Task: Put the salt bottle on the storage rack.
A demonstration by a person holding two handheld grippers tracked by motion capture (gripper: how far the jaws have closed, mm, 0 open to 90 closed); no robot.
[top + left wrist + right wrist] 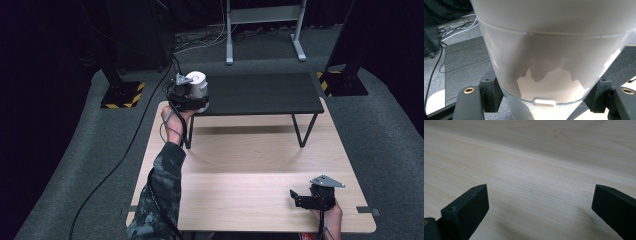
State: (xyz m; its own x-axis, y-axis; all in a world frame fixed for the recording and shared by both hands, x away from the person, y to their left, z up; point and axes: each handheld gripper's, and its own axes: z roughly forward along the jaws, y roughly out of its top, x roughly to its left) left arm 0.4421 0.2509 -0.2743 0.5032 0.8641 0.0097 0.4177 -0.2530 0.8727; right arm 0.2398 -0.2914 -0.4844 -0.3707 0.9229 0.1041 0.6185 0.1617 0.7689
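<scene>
White container [196, 85] clamped between jaws of your left gripper [186, 96] — above black shelf's [265, 93] left end. Your right gripper [306, 199] spread wide, nothing held — low over wooden table [240, 175].

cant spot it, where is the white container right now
High view, upper left: the white container sits between the left gripper jaws at the black shelf left end.

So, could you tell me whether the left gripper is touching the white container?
Touching. In the left gripper view, both black jaws of the left gripper press against the sides of the white container, with no gap.
</scene>
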